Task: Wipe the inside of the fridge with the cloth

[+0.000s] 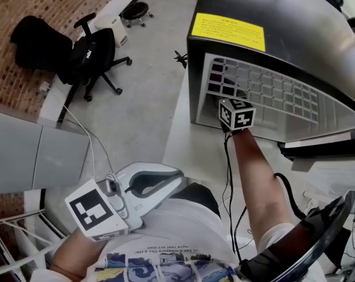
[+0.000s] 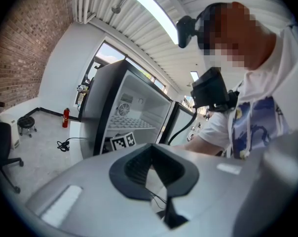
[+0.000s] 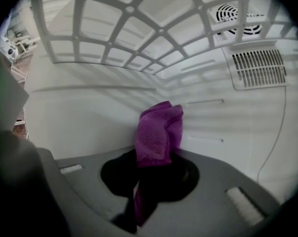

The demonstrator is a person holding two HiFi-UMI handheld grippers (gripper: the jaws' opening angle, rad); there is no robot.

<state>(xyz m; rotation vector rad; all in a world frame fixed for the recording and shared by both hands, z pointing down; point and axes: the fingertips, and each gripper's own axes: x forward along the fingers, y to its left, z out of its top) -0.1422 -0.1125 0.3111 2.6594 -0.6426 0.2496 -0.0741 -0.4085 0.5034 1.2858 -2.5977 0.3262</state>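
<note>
Head view, bottom left: L gripper (image 1: 176,178) held close to the person's torso, jaws pressed together w/ nothing between them. Lower right: bare R forearm (image 1: 257,175) reaches up-frame to R gripper (image 1: 236,114), its marker cube at the mouth of the open fridge (image 1: 271,16), centre right. R gripper view: jaws pinch a purple cloth (image 3: 158,130), bunched upright at frame centre, inside the fridge, under a white grid shelf (image 3: 139,28). White inner walls behind it, vents (image 3: 257,65) upper right. Black office chair (image 1: 92,54) in head view's upper left, well apart.
</note>
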